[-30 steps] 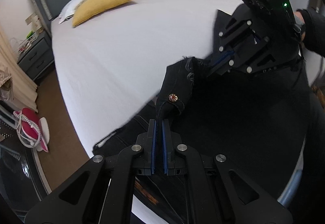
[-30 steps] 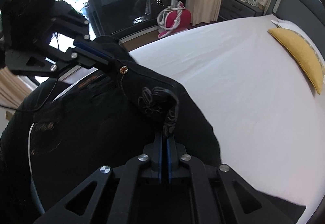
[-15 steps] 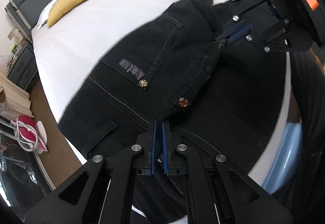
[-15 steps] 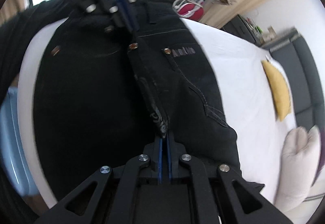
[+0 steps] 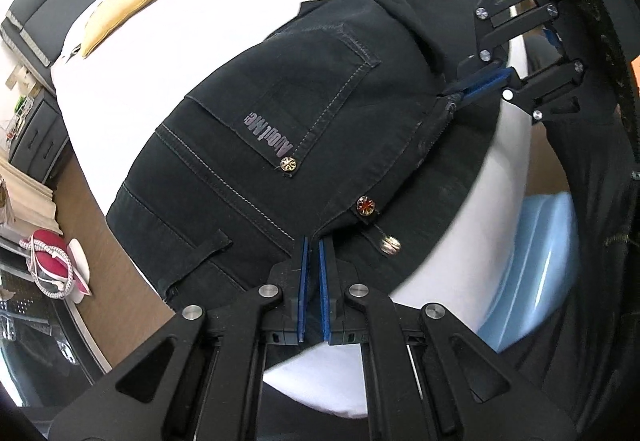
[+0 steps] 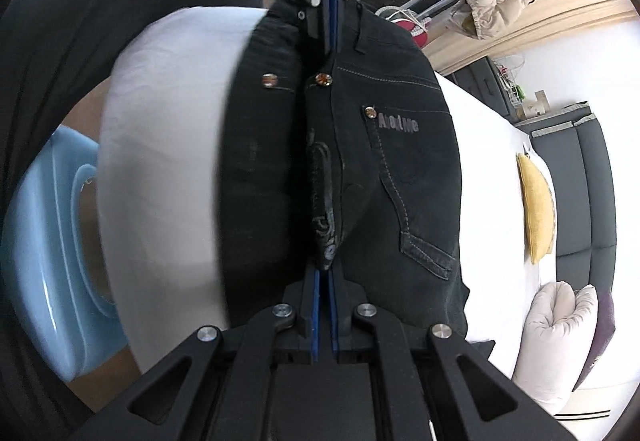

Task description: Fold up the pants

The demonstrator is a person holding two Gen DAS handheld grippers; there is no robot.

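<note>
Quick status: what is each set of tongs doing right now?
Left tongs: closed on the folded edge of the black denim pants at the waistband end.
Right tongs: closed on the same folded edge, farther along.

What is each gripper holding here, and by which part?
Both are shut on the black pants: left gripper and right gripper each pinch the folded waist edge, at opposite ends.
</note>
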